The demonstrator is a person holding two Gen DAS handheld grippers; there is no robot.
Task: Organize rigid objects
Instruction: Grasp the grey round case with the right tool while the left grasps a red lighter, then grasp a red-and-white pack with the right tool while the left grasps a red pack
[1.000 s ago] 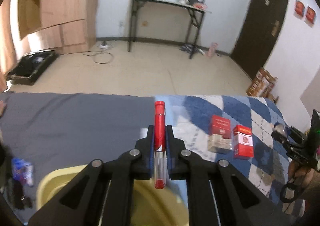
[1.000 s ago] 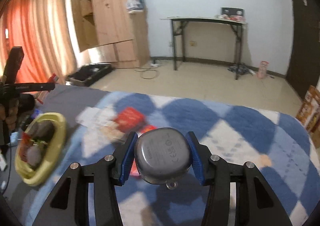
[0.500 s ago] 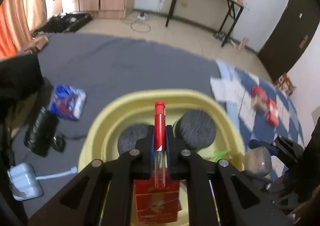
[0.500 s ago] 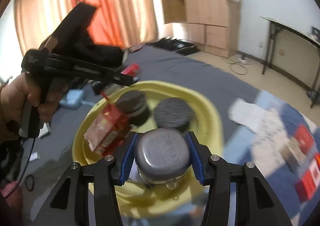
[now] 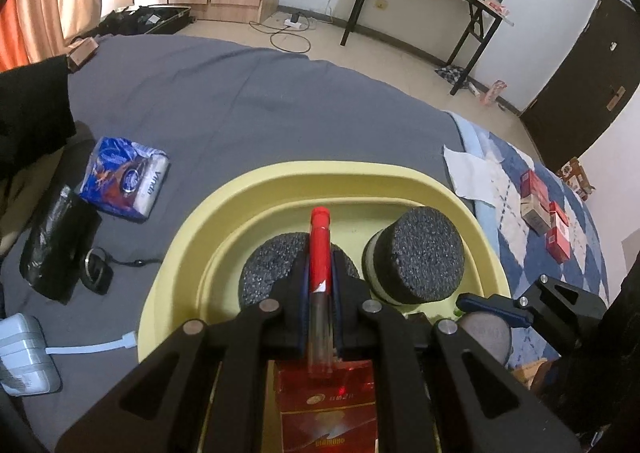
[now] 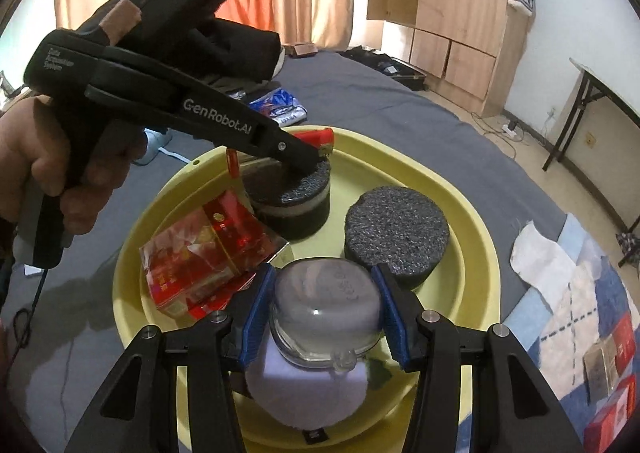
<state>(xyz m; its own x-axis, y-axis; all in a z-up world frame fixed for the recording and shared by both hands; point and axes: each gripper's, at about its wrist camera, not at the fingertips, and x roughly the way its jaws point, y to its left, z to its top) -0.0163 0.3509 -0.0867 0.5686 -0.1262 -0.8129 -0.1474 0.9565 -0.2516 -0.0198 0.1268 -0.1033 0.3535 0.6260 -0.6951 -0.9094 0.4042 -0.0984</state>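
Rigid objects are collecting in the yellow basin on the grey bedsheet; two black foam discs and a red cigarette pack already lie inside; your left gripper hangs over the basin with its jaws pinching a red-capped pen upright between them; your right gripper sits above the near rim, its jaws just beginning to spread around a rounded grey case that sits between the blue pads; more red packs wait on the blue checked blanket, well apart from the basin. You have little spare room: the case hangs near the basin's edge, so a release here could let it tip over the rim onto the bed; the pen, dropped from this height onto foam, may bounce or roll out; both grippers crowd the same basin, so a careless swing could knock them together.
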